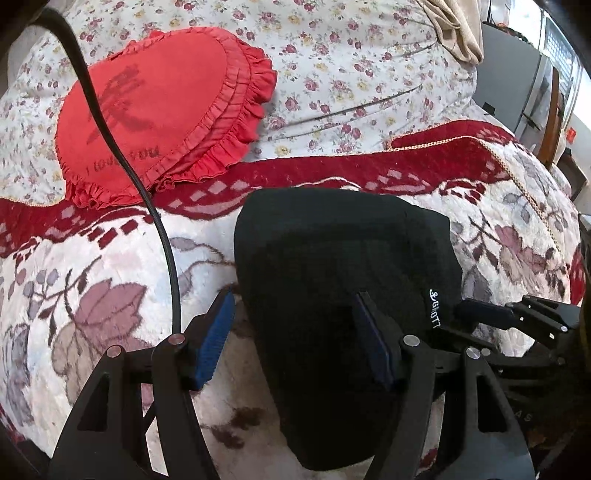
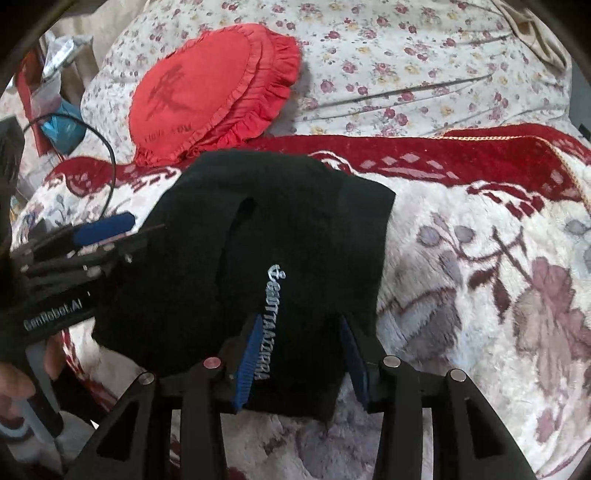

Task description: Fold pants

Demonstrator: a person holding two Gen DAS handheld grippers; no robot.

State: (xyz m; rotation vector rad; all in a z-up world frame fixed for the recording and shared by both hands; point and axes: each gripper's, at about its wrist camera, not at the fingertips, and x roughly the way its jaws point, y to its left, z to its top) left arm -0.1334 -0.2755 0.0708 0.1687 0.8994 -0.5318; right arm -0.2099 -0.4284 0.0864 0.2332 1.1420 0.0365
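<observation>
The black pants lie folded into a compact bundle on the plush floral blanket, white lettering on their right edge. They also show in the right wrist view. My left gripper is open, its blue pads straddling the bundle's near left part; the right pad rests on the cloth. My right gripper is open, with the bundle's near end and the lettering between its pads. The right gripper also shows at the right in the left wrist view. The left gripper shows at the left in the right wrist view.
A red heart-shaped frilled pillow lies behind the pants on a floral quilt. The white blanket has a dark red border. A black cable crosses the left. Beige cloth and furniture stand at the far right.
</observation>
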